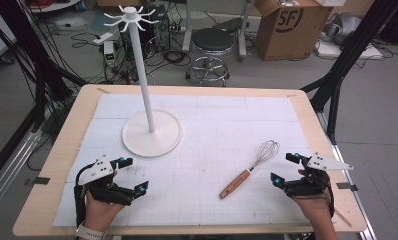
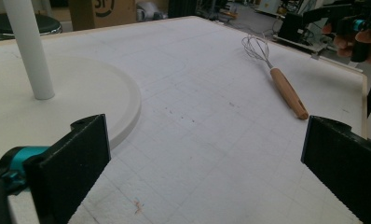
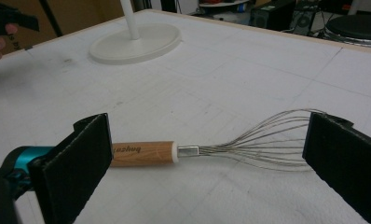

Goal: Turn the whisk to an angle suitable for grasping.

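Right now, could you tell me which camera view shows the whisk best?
The right gripper view: the whisk lies close between the open jaws, wooden handle and wires sharp. The high view shows it whole but small; the left gripper view shows it farther off.

I am holding my left gripper point(image 1: 132, 176) over the near left part of the table point(image 1: 307, 107) and my right gripper point(image 1: 284, 169) over the near right part, both jaws standing wide apart. The whisk point(image 1: 248, 170) is lying flat on the mat point(image 1: 222, 125), just left of my right gripper, its wires pointing away from me and its handle toward me. The rack point(image 1: 151, 131) is standing behind my left gripper, well apart from the whisk.
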Available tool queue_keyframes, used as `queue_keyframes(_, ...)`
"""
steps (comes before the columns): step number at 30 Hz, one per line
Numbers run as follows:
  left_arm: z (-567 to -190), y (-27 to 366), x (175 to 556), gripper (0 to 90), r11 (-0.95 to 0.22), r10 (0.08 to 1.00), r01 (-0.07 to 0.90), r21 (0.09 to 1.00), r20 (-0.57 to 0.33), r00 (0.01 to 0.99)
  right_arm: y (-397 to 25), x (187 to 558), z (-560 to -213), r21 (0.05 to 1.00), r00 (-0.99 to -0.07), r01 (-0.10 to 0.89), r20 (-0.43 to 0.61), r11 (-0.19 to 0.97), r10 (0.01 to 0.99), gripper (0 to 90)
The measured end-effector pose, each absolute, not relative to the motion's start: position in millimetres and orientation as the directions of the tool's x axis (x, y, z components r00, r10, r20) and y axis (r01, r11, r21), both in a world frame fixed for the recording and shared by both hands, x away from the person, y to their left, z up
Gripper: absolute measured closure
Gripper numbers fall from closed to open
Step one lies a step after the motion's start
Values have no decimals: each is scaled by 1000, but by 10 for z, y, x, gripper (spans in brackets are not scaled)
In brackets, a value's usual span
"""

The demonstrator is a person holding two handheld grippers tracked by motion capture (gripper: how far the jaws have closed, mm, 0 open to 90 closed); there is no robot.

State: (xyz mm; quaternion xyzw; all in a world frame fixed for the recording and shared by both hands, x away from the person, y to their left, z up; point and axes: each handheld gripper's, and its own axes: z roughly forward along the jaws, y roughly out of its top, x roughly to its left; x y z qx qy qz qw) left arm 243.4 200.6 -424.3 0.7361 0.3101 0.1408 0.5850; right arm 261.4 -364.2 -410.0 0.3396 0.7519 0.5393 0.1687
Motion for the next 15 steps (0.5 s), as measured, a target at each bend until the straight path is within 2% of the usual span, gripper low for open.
queue_keyframes(6, -4238, 1987, 2456, 17, -111, 625, 289, 951, -159, 764, -3690, 2627, -4137, 923, -707, 339, 123, 181, 697, 4)
queue_keyframes(15, -4258, 1953, 2421, 17, -155, 605, 287, 945, -139, 784, -3662, 2587, -4139, 923, -706, 335, 116, 186, 698, 4)
